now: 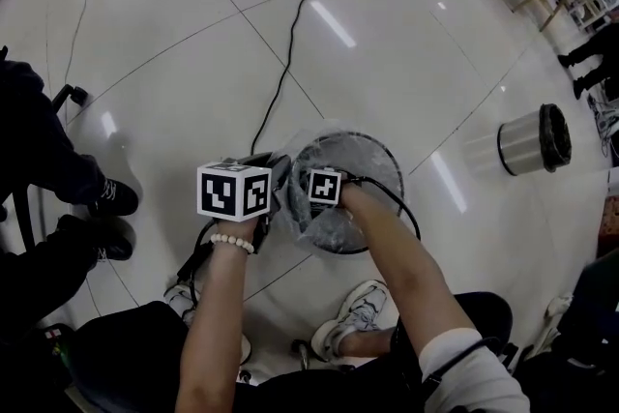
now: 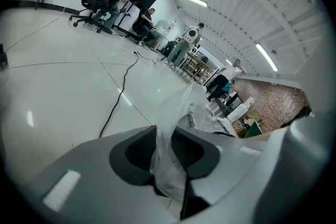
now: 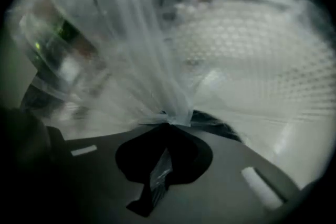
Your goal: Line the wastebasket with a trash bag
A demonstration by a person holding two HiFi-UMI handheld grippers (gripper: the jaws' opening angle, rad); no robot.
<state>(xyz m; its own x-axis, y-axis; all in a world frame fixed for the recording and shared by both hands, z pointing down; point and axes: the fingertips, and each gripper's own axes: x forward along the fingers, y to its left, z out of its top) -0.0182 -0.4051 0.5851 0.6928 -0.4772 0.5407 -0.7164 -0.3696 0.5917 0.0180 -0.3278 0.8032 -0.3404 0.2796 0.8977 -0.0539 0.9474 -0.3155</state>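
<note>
The trash bag (image 2: 170,136) is thin, clear, crinkled plastic; the wastebasket (image 1: 385,167) is perforated mesh (apparently metal); the floor (image 1: 387,63) is smooth and glossy.

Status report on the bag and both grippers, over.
Left gripper jaws slightly apart, trash bag film between. Right gripper shut on bag, over wastebasket. Black cable on floor beside basket.

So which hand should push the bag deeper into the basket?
Probably right. Right tongs are shut on the trash bag inside the wastebasket; left tongs sit at its rim, film loose between them.
</note>
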